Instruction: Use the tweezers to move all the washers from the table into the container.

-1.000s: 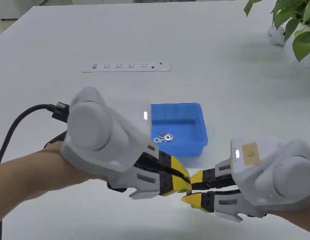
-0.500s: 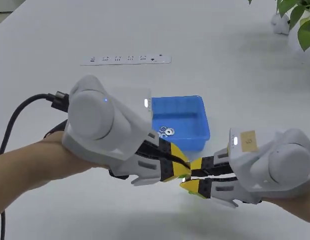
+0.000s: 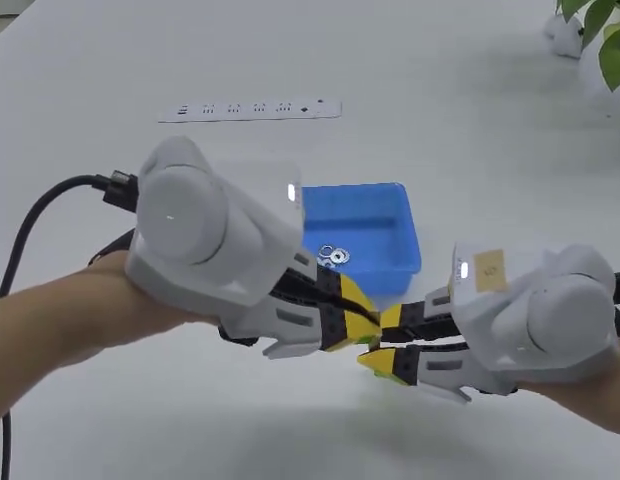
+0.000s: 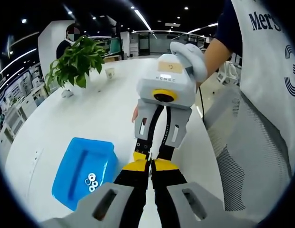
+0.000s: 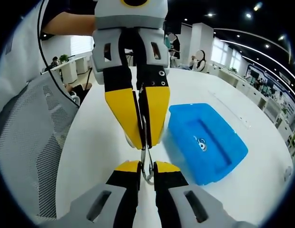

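The left hand-held gripper and right hand-held gripper both pinch the tweezers lengthwise between them, beside the container. Washers lie inside it.

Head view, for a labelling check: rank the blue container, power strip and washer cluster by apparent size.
1. blue container
2. power strip, longer but far thinner; it lies farther off, so true size is unsure
3. washers, clearly smallest
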Demonstrator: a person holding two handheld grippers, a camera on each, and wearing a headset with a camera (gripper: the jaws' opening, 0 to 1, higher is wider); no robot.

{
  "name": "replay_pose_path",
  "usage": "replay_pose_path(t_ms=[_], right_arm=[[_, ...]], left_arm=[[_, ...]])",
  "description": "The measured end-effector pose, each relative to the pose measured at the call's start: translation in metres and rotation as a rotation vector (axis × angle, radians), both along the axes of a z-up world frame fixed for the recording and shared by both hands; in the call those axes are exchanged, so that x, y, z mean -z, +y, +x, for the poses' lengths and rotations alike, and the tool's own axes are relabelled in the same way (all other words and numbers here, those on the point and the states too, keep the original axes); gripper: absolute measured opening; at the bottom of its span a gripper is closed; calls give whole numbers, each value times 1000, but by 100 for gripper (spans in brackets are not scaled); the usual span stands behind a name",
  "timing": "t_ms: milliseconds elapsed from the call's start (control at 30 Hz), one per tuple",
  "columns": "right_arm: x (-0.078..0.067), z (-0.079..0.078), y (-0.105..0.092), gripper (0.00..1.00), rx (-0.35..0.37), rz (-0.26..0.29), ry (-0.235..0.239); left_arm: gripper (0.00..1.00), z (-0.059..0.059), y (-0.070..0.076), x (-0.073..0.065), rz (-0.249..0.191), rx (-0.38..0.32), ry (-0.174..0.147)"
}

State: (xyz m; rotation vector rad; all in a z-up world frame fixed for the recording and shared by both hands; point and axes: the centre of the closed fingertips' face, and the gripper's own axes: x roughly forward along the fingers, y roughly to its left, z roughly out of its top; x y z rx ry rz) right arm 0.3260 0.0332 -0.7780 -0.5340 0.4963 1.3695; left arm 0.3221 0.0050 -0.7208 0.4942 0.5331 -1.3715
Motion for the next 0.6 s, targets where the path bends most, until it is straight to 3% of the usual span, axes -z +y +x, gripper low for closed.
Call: replay_pose_path(t_ms=[200, 400, 600], right_arm=[[0, 0, -1, 12, 4, 2, 1], [2, 0, -1, 10, 27, 1, 25], [3, 0, 1, 10, 18, -10, 11]], left_arm=[[6, 1, -2, 0, -4, 6, 5], [6, 0, -1, 1, -16, 7, 35], [6, 0, 3, 2, -4, 6, 38]])
